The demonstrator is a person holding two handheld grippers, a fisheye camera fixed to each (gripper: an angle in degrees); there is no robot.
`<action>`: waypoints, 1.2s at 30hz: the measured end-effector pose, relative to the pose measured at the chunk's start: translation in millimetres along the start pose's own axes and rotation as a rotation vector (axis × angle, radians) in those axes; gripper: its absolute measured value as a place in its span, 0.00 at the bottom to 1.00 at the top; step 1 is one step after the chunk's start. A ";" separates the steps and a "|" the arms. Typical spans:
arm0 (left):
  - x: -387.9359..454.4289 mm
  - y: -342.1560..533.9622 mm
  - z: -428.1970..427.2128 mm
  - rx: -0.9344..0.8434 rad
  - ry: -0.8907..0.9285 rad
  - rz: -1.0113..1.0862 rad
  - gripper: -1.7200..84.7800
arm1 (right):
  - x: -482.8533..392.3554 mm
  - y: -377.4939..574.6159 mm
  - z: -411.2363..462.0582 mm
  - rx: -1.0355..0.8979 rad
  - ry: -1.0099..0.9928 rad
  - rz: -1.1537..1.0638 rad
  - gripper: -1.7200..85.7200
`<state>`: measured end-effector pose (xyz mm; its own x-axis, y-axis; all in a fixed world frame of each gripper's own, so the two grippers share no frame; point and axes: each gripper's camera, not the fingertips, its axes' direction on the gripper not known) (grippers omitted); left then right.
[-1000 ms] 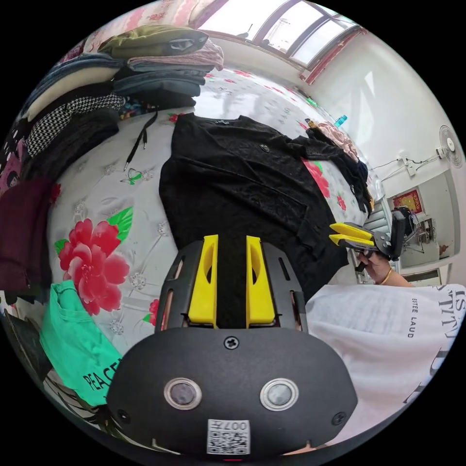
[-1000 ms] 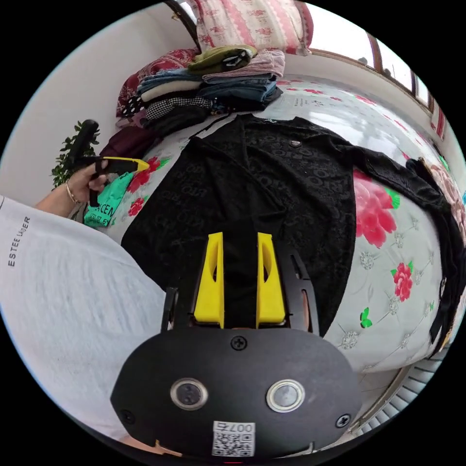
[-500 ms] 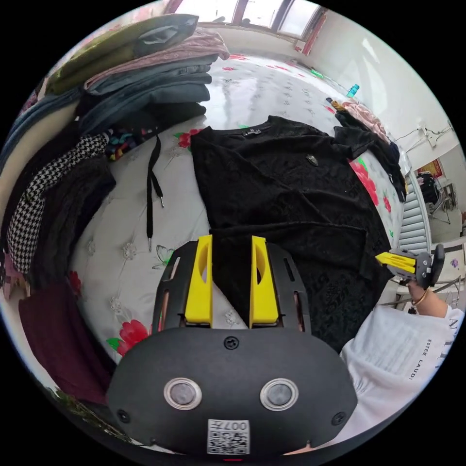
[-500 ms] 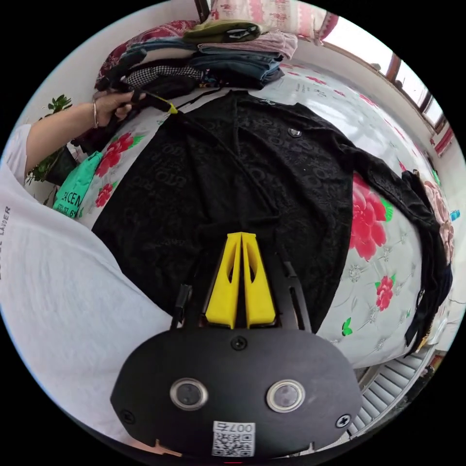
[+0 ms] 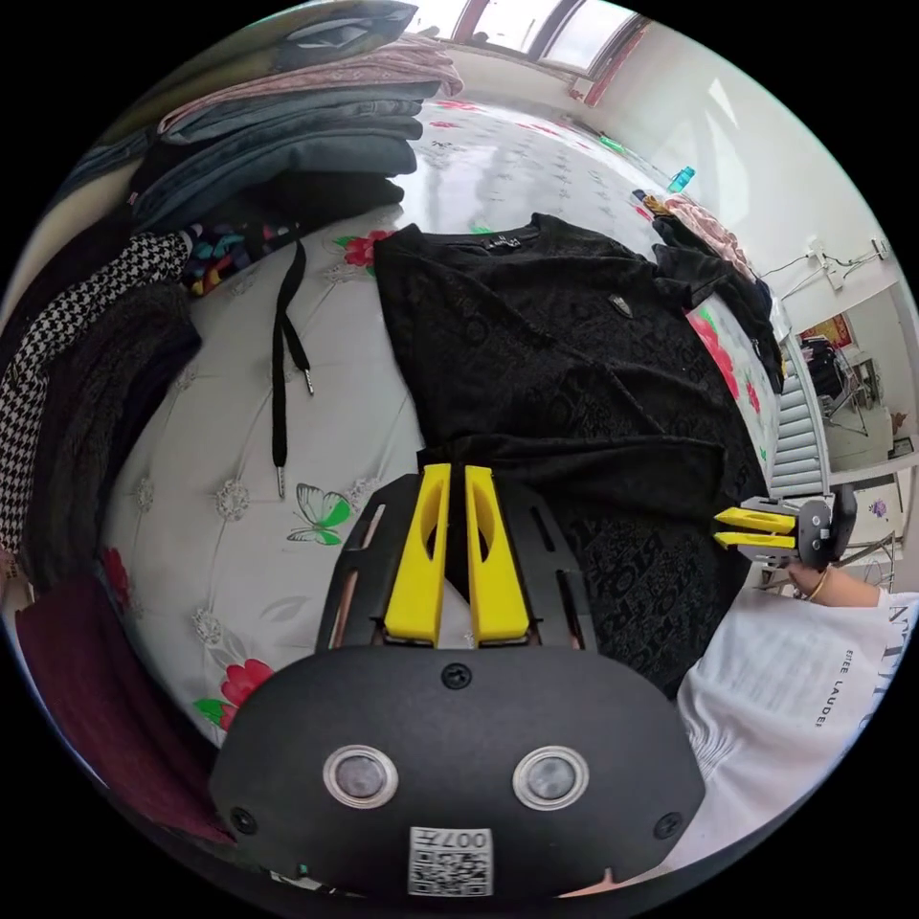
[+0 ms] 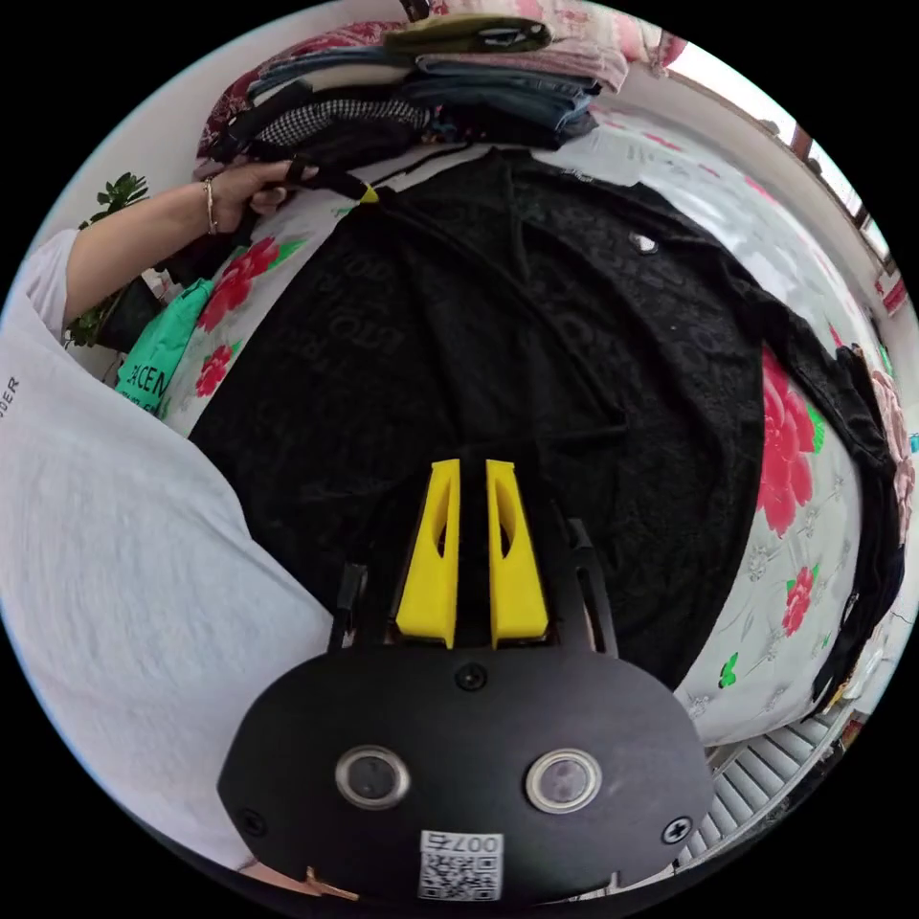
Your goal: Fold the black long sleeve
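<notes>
A tall stack of folded clothes (image 5: 287,105) lines the far edge of the bed (image 5: 220,536), with a houndstooth piece (image 5: 67,316) and a dark red garment (image 5: 86,689) lower along the same side, and a loose black drawstring (image 5: 282,354) lies on the flowered cover between that stack and the garment being worked. At the opposite edge a heap of dark and pink clothes (image 5: 713,263) sits near the wall, and a green shirt (image 6: 158,349) hangs at the bed's near corner beside a potted plant (image 6: 110,206). The person's white T-shirt (image 6: 115,593) fills one side of the right gripper view. The black long sleeve (image 5: 565,383) lies spread flat on the bed, neckline toward the stack, its fabric patterned with a raised texture and a small metal badge on the chest; one sleeve is folded across the body, the other trails out toward the heap. The left gripper (image 5: 448,474) sits at the fold's edge with its yellow jaws nearly together, dark cloth between them, though whether both press on it cannot be told. The right gripper (image 6: 471,469) hovers over the hem with its jaws narrowly apart; whether it holds fabric cannot be told either.
</notes>
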<state>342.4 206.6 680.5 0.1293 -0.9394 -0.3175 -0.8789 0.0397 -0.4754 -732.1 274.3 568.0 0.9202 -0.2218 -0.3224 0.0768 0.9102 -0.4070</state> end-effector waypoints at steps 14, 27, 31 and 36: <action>-35.7 17.8 -52.0 0.122 -0.030 -0.043 0.02 | 87.5 13.5 -303.3 0.457 0.264 -0.040 0.02; -62.9 26.2 -37.8 -0.006 -0.080 -0.003 0.02 | 67.4 64.1 -66.5 -0.120 -0.145 -0.090 0.02; -71.7 18.9 -42.1 -0.038 -0.092 0.010 0.05 | 73.8 64.4 -82.1 -0.047 -0.131 -0.052 0.02; -90.0 22.7 -57.4 -0.029 -0.045 -0.040 0.09 | 82.5 67.6 -66.5 -0.111 -0.174 -0.046 0.02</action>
<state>284.4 272.5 745.4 0.1847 -0.9237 -0.3355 -0.8852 -0.0081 -0.4651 -676.5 294.3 457.1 0.9700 -0.1893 -0.1527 0.0861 0.8544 -0.5125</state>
